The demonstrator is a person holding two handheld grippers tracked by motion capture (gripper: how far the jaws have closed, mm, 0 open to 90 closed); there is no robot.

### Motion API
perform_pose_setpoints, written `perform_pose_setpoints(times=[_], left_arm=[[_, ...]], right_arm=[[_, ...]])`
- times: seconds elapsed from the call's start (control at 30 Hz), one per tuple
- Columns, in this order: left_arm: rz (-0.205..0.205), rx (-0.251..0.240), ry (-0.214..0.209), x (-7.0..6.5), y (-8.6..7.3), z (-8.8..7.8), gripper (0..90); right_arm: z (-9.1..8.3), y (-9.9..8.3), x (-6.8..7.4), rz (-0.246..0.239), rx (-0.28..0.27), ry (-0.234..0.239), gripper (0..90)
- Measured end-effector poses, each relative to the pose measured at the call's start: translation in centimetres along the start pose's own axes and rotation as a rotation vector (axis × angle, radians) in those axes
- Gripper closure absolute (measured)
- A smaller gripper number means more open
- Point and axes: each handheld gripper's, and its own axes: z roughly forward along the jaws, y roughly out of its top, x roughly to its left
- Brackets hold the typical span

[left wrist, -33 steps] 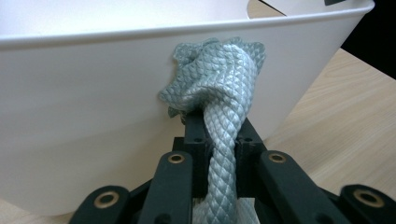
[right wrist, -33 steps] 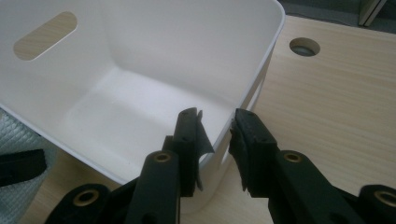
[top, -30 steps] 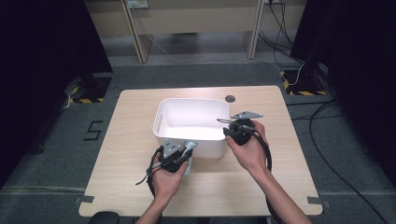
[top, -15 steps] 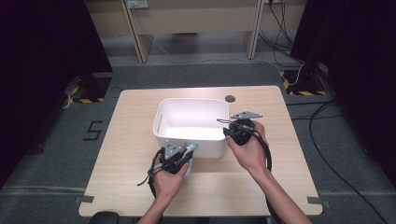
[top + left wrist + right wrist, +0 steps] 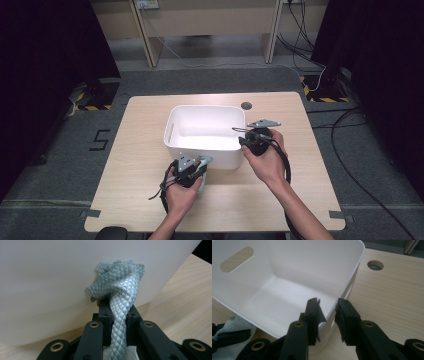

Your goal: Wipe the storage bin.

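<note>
The left gripper (image 5: 192,167) is pinching a pale green cloth (image 5: 117,287), its jaws pressed together on the bunched fabric. The cloth's long axis runs up between the jaws, and its crumpled end sits against the outer near wall of the white bin (image 5: 205,150) — outside it, low against the wall, not over the rim. The bin's opening therefore lies ahead of and above this gripper; the cloth would, in my judgement, have to rise over the near rim to go in.

The right gripper (image 5: 327,315) straddles the bin's near right corner, one jaw inside the wall and one outside. A small gap shows beside the wall, so I cannot tell whether the pads press on it (it looks like a steadying hold).

The left hand is the one at the cloth.

The high view gives the layout on the table (image 5: 150,200) — bin central, hands at its near edge. The right gripper view shows the bin's interior bare, and the cloth (image 5: 234,330) at lower left.
</note>
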Motion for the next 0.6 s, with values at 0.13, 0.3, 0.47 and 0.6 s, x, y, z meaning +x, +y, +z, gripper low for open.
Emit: perform_pose_setpoints(times=[0.13,0.3,0.47,0.6], left_arm=[[-0.006,0.008,0.002,0.1,-0.3,0.3,79.4],[0.000,0.022,0.006,0.1,-0.6,0.6,79.4],[0.005,0.040,0.010,0.2,-1.0,1.0,79.4],[0.006,0.056,0.013,0.3,-1.3,1.3,79.4]], right_arm=[[0.0,0.0,0.0,0.000,0.001,-0.001,71.5],[0.0,0.0,0.0,0.000,0.002,-0.001,71.5],[0.0,0.0,0.0,0.000,0.002,0.000,71.5],[0.0,0.0,0.0,-0.001,0.001,0.001,71.5]])
